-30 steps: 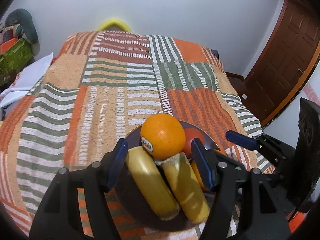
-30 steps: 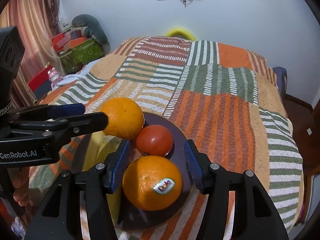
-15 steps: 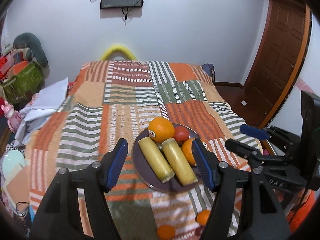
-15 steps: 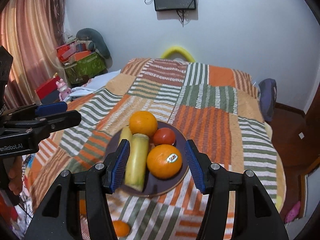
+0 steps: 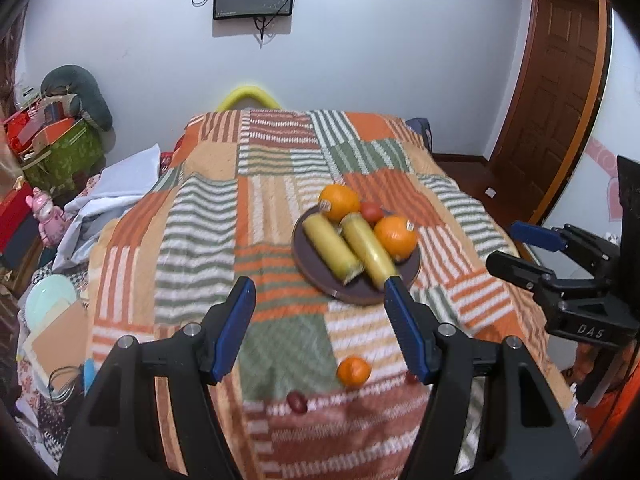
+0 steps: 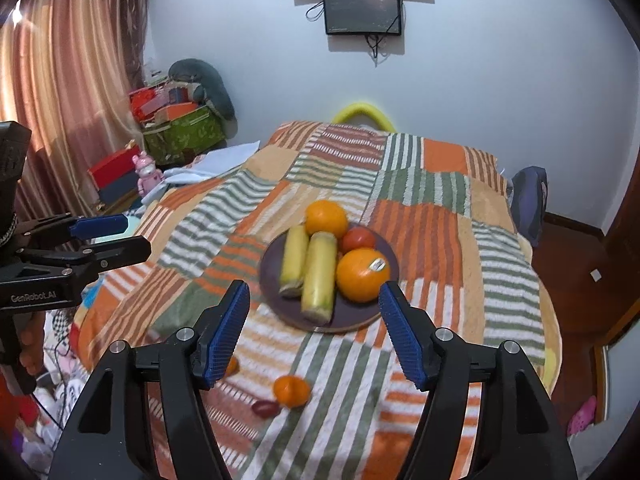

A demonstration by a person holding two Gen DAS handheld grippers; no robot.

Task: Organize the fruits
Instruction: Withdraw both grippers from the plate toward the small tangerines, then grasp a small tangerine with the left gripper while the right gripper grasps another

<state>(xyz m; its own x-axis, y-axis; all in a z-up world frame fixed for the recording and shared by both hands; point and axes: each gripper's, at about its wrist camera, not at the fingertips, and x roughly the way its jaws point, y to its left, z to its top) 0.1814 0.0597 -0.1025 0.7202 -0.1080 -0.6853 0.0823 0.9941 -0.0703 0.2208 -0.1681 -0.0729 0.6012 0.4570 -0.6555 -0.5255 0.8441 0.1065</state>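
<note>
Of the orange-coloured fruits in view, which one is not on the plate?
The small orange lying on the striped blanket near the grippers; the two bigger oranges sit on the brown plate.

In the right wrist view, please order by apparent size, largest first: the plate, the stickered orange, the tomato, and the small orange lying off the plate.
1. plate
2. stickered orange
3. tomato and small orange: they look alike, and the small orange is nearer to the camera, so I leave them unranked.
</note>
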